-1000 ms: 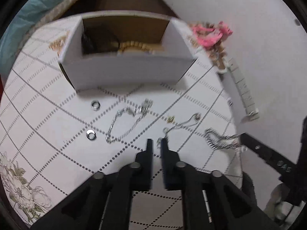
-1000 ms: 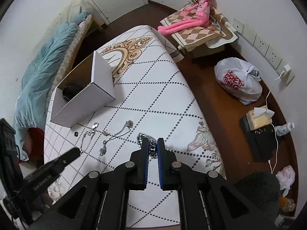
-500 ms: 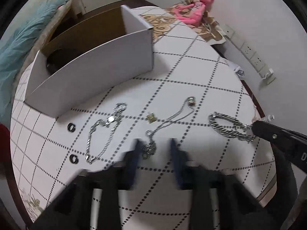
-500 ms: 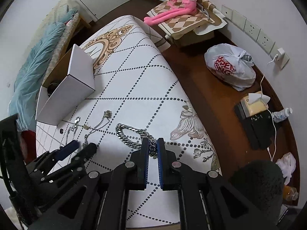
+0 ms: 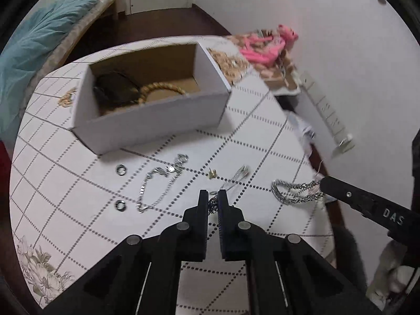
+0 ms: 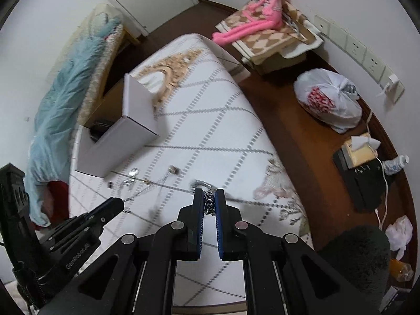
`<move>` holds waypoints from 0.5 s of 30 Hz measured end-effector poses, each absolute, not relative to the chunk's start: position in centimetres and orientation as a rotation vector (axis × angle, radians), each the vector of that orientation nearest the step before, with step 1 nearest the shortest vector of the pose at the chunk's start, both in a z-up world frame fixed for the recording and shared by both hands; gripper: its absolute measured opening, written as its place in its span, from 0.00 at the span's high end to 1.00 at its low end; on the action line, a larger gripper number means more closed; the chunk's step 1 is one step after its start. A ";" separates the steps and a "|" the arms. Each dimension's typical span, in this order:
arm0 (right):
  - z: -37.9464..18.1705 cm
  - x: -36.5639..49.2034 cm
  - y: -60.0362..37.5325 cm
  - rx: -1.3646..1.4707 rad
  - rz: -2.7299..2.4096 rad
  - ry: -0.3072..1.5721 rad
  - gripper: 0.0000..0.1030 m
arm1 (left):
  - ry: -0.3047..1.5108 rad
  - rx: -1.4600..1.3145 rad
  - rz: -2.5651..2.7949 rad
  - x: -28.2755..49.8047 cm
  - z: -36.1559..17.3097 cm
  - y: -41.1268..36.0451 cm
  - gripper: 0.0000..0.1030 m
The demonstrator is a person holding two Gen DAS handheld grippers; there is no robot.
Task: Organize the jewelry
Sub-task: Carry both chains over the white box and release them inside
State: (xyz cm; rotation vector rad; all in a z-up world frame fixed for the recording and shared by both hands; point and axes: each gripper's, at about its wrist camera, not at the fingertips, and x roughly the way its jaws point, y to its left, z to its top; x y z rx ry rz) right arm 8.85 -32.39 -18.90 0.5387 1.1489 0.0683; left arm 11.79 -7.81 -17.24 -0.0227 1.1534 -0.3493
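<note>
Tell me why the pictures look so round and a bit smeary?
Both views come through a fisheye lens, so the tablecloth's straight lines bow and dark corners ring each picture. In the left wrist view the pink toy and wall sockets are smeared by motion blur. In the right wrist view the small jewelry near the box is streaked, while the bag stays fairly sharp.
</note>
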 end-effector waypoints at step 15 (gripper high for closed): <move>-9.6 13.8 -27.9 0.507 0.316 1.050 0.92 | 1.003 -0.123 -0.379 14.5 -7.1 -3.6 0.96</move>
